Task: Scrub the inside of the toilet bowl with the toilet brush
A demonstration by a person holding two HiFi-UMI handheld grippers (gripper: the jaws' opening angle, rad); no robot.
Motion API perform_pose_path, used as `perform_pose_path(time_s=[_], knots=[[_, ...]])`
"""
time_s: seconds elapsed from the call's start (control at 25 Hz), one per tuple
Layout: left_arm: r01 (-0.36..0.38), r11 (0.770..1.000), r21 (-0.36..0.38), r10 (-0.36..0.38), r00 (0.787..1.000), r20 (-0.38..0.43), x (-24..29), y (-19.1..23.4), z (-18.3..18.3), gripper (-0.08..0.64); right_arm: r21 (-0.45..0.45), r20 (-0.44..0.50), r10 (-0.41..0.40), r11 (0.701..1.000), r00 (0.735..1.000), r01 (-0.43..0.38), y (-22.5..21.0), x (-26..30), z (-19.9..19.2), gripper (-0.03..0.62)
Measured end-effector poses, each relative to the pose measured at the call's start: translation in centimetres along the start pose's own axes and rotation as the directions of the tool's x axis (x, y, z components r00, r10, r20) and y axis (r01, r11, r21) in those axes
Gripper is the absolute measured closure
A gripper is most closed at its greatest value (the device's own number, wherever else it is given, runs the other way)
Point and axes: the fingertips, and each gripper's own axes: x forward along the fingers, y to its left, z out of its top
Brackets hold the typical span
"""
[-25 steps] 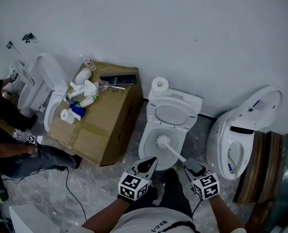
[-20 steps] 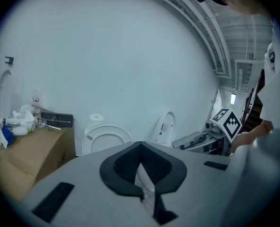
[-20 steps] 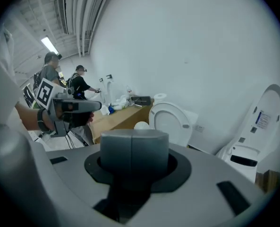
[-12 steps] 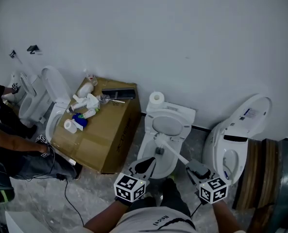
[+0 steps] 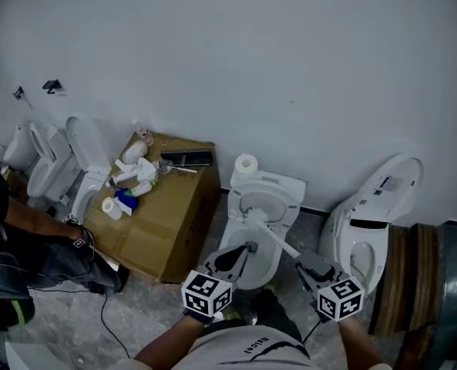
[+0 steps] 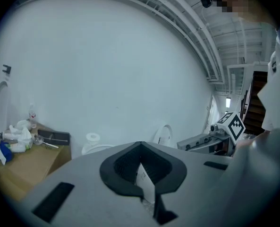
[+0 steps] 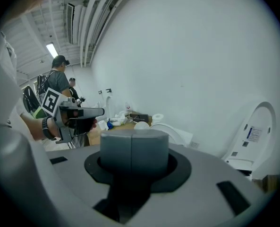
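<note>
- The toilet brush (image 5: 272, 237) slants up from the right tongs (image 5: 302, 262), clamped on its handle; its head hangs over the back of the toilet bowl (image 5: 265, 267).
- The left tongs (image 5: 238, 254) are together, empty, over the front rim.
- Scrubbing looks under way; how much is done doesn't show.

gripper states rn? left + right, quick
left gripper: closed, jaws meet at the tip, nothing clearly held.
right gripper: closed on the toilet brush handle.
</note>
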Motion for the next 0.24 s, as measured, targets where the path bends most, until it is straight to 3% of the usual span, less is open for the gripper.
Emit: perform_pose_path(time_s=[0.24], knots=[[-0.001,1.0,0.011,0.001,1.0,0.021,-0.37,0.34,0.98,0.554,-0.003,0.003,-0.01,1.0,1.0,0.01,0.28,-0.07,0.35,0.436]])
